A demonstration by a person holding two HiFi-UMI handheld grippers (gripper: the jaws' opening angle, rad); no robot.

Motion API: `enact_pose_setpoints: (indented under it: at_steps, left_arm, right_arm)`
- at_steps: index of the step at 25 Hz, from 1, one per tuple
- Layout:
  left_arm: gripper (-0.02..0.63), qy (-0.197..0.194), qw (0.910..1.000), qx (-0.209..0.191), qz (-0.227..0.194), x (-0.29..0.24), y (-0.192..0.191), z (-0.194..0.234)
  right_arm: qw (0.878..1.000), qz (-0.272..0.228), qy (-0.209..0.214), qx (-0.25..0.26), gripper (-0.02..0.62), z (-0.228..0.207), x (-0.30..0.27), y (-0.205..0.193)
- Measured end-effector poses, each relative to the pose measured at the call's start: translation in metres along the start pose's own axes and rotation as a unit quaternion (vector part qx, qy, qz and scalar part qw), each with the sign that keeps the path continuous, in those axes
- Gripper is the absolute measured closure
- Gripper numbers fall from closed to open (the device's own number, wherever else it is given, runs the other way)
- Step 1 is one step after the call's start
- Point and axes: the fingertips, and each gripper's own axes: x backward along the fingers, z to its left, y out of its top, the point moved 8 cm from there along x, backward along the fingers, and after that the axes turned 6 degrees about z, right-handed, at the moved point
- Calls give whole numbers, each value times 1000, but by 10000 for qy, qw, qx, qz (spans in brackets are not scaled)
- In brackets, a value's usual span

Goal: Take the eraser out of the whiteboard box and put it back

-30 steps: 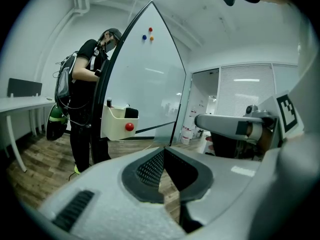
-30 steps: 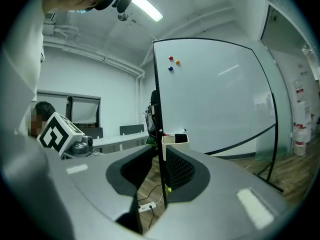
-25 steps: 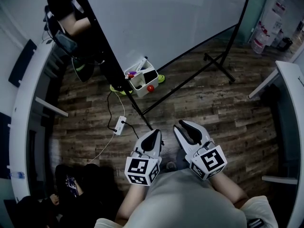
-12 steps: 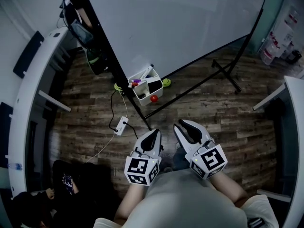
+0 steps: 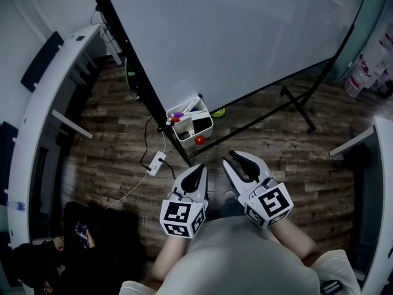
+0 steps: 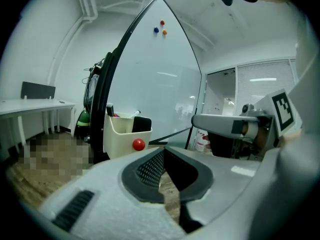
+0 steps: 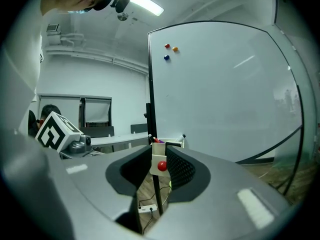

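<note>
- Left gripper [image 5: 199,169]: held close before the person's torso, pointing away from the body toward the foot of the board. Jaws meet at the tips; nothing is between them.
- Right gripper [image 5: 228,158]: just beside the left one, on its right, pointing the same way at a near-level pitch. Jaws are part-way apart and opening, with nothing between them; only the distant box shows through the gap.
- Power strip [image 5: 156,162]: lies on the wooden floor, left of and beyond the grippers.
- Whiteboard box [image 5: 186,137]: hangs at the near left leg of the whiteboard [image 5: 233,35], well apart from both grippers, beyond them and slightly left. A red magnet [image 5: 199,140] sits on its near wall.
- Eraser [image 5: 200,125]: black, standing inside the box on its right side, beside the markers [image 5: 184,111]. Neither gripper touches it.
</note>
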Motion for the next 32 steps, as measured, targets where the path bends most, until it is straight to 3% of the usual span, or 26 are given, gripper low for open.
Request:
enact_pose_setpoints:
  at_steps: [15, 32]
  left_arm:
    - [606, 682, 9972, 198, -239, -19, 20, 15]
    - [606, 1326, 9892, 459, -423, -39, 26, 30]
  right_arm:
    - [9965, 135, 778, 275, 436, -31, -49, 13]
    - [9884, 257, 1375, 593, 362, -59, -93, 16]
